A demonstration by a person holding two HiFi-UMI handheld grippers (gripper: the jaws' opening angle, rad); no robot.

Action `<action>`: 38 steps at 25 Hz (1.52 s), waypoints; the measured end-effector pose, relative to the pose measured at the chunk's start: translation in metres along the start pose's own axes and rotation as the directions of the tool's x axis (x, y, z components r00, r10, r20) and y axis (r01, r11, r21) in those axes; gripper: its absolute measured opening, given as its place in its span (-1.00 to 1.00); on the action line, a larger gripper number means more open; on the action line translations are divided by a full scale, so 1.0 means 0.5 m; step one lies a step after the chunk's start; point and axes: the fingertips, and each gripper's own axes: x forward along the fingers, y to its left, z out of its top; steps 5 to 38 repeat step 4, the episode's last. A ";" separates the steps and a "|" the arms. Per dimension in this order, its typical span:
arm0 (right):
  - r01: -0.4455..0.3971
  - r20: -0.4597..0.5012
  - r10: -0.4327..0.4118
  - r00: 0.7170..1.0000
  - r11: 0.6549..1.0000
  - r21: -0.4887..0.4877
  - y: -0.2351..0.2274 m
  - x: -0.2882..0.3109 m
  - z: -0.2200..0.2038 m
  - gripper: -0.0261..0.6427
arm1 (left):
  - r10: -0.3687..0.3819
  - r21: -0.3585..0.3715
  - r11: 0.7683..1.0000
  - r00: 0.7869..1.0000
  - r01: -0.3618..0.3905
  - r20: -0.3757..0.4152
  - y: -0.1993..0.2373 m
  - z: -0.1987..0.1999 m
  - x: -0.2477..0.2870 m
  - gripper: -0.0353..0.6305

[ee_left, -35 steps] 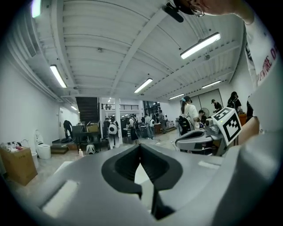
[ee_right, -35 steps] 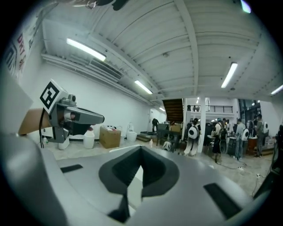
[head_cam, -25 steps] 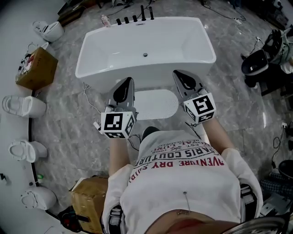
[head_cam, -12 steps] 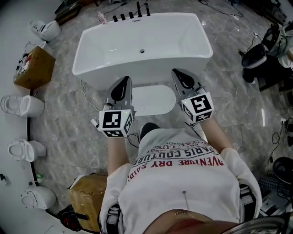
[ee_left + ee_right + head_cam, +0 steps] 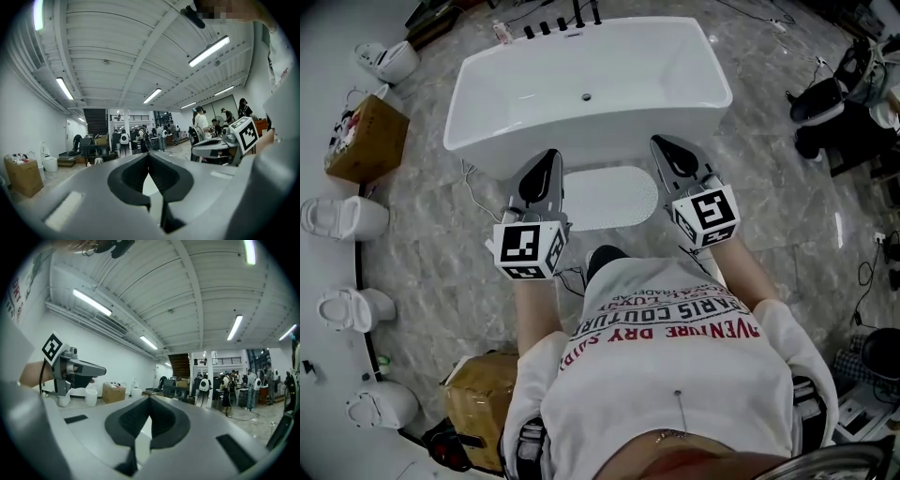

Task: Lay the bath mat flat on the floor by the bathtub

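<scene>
Lying flat beside the white bathtub (image 5: 581, 84), the pale oval bath mat (image 5: 609, 197) looked placed; left tongs (image 5: 548, 156) & right tongs (image 5: 662, 143) were shut, empty, so next prob. just withdraw.

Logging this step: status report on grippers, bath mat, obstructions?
Left gripper shut, empty. Right gripper shut, empty. Bath mat flat on floor beside bathtub. Nothing visible on mat.

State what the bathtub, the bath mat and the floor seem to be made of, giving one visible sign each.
Bathtub: glossy white acrylic or ceramic, judging by its smooth walls with a soft sheen.
Bath mat: matt white, thin and lying flat; whether it is rubber or fabric is unclear.
Floor: polished grey stone or marble-look tile, veined, with faint reflections.
</scene>
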 end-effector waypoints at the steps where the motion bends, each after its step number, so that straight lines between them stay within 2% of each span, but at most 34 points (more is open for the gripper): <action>1: 0.000 0.001 0.000 1.000 1.000 0.000 -0.002 -0.007 -0.001 -0.90 | 0.005 -0.001 1.000 1.000 -0.005 0.002 -0.003 0.001 -0.001 -0.86; 38: 0.003 0.004 -0.003 1.000 1.000 -0.001 -0.014 -0.024 -0.011 -0.90 | 0.016 -0.008 1.000 1.000 -0.016 0.002 -0.015 -0.005 0.005 -0.86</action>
